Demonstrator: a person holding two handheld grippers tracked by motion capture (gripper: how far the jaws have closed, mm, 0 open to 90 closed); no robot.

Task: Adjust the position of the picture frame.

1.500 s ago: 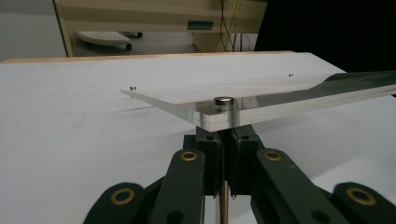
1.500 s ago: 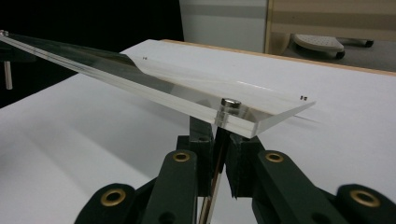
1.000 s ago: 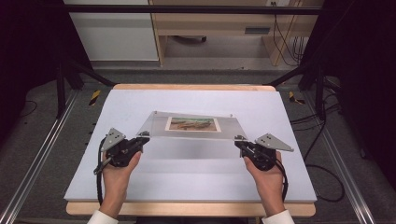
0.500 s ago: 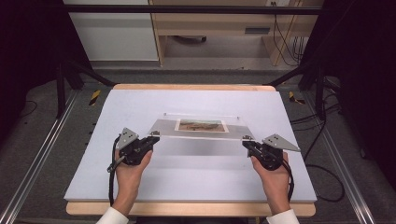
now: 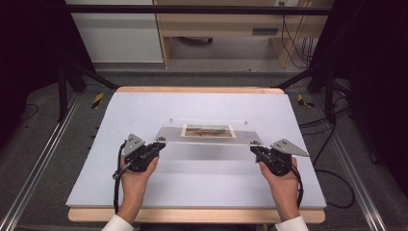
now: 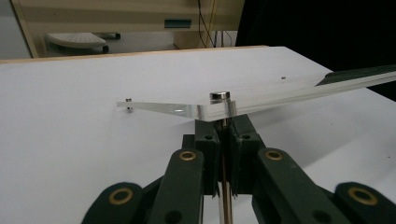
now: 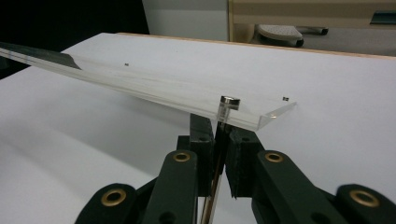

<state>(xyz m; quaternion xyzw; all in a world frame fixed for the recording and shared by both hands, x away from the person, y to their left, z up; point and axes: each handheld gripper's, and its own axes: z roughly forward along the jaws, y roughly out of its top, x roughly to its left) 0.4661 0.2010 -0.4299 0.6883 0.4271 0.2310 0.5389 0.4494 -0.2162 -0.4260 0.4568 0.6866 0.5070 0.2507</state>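
A clear acrylic picture frame [image 5: 211,139] with a small landscape photo [image 5: 208,130] inside hangs tilted over the white table [image 5: 202,106], and its shadow lies beneath it. My left gripper [image 5: 159,142] is shut on the thin metal pin [image 6: 226,154] under the frame's near left corner, below a round cap [image 6: 219,95]. My right gripper [image 5: 253,147] is shut on the matching pin [image 7: 215,168] at the near right corner, under its cap [image 7: 229,100]. Seen from the left gripper [image 6: 225,123] and the right gripper [image 7: 217,123], the panel edge runs off toward the other side.
The white board lies on a wooden tabletop [image 5: 192,215] with metal rails [image 5: 33,178] at both sides. Cables [image 5: 332,187] trail on the floor at the right. A wooden desk [image 5: 226,29] and a white cabinet [image 5: 115,38] stand behind the table.
Both hands have shifted a little to the right with the frame. The left hand moved inward most. The frame now looks more tilted, with a clearer shadow below it.
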